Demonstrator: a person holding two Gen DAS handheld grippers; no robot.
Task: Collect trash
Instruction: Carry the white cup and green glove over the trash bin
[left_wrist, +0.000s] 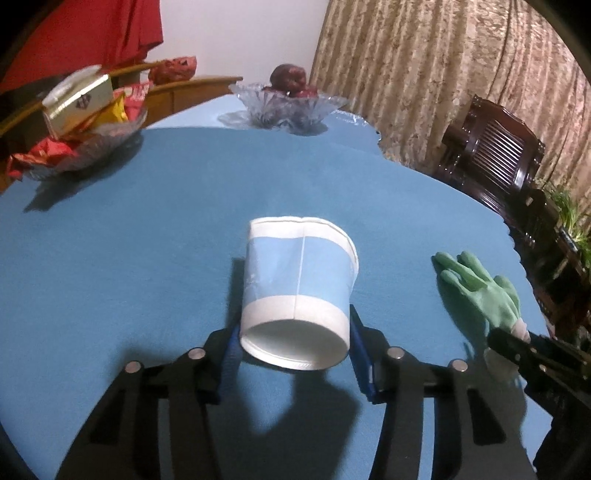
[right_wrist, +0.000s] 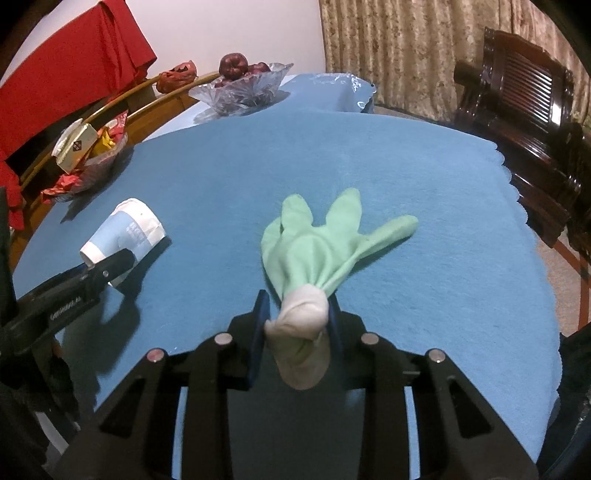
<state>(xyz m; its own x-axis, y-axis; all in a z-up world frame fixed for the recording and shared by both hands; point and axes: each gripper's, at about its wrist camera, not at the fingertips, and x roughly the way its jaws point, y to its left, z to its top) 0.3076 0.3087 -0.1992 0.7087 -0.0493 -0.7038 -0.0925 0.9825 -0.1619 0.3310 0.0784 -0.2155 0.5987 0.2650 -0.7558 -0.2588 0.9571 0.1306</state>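
On the left of the blue surface (left_wrist: 147, 229), the left tool (left_wrist: 295, 343) has its pads against a tipped paper cup (left_wrist: 299, 291); squeeze gently so it won't crush. To the right, the right tool (right_wrist: 297, 325) pinches a green glove (right_wrist: 317, 247) by its pale cuff; lift both clear.

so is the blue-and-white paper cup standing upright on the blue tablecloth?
No, the blue-and-white paper cup lies tipped on its side, base toward the camera, between the left gripper fingers.
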